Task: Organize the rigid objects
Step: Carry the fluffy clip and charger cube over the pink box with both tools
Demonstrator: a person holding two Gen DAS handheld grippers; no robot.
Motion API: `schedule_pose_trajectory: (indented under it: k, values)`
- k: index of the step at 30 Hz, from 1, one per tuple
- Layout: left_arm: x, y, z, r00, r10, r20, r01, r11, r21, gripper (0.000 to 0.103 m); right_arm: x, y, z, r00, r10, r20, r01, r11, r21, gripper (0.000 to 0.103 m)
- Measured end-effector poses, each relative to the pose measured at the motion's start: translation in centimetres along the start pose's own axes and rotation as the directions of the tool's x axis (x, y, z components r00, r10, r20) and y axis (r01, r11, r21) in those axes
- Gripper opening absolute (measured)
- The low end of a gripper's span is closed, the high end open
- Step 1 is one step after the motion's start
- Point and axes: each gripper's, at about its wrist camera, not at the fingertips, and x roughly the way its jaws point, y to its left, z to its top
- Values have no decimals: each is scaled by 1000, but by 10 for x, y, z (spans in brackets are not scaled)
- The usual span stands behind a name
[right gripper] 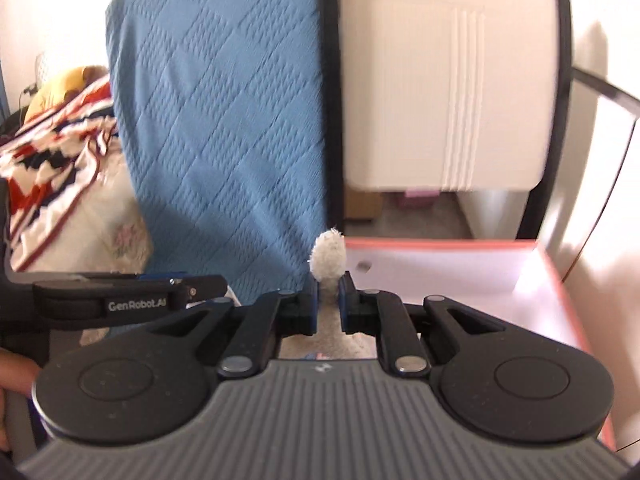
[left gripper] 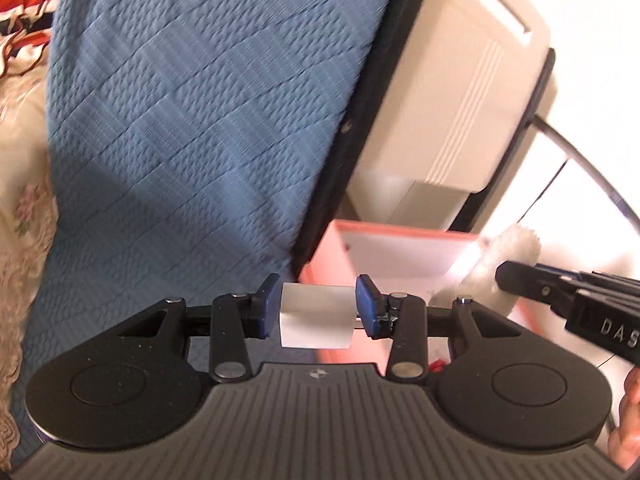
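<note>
My left gripper [left gripper: 318, 310] is shut on a white rectangular block [left gripper: 316, 318], held just over the near left rim of a pink open box [left gripper: 400, 232]. My right gripper [right gripper: 328, 304] is shut on a white fluffy plush object [right gripper: 328, 258], whose tip sticks up past the fingers, at the left rim of the same pink box [right gripper: 440, 244]. The right gripper also shows in the left wrist view [left gripper: 520, 276] at the right, with the fluffy object [left gripper: 508, 256] in it. The left gripper's finger [right gripper: 128, 294] shows at the left of the right wrist view.
A blue quilted bedspread [left gripper: 180, 140] hangs down the bed side to the left. A beige cabinet with black trim [right gripper: 448, 80] stands behind the box. A patterned red, white and navy blanket [right gripper: 52, 168] lies on the bed at the left.
</note>
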Motion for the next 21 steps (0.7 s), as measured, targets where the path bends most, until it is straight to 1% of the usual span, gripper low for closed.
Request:
schedule_pose_trajectory:
  k: [4, 9, 13, 16, 18, 21]
  values:
    - [-4, -22, 14, 999, -29, 15, 29, 999, 14, 46, -16, -18, 15, 999, -37, 33, 37, 999, -4, 13]
    - [3, -50, 19, 998, -68, -6, 68, 998, 3, 46, -24, -46, 11, 996, -82, 21, 82, 997, 13, 13]
    - [14, -76, 10, 995, -96, -40, 97, 995, 13, 46, -26, -70, -6, 992, -126, -23, 126, 992, 20, 13]
    - [26, -93, -3, 990, -118, -80, 120, 993, 17, 46, -24, -87, -22, 982, -179, -57, 179, 984, 11, 13]
    - [35, -101, -13, 984, -130, -120, 132, 991, 10, 46, -20, -98, -37, 976, -200, -88, 204, 978, 32, 14]
    - [50, -112, -33, 973, -126, -194, 131, 991, 18, 46, -9, -111, -62, 966, -208, -151, 221, 972, 75, 14]
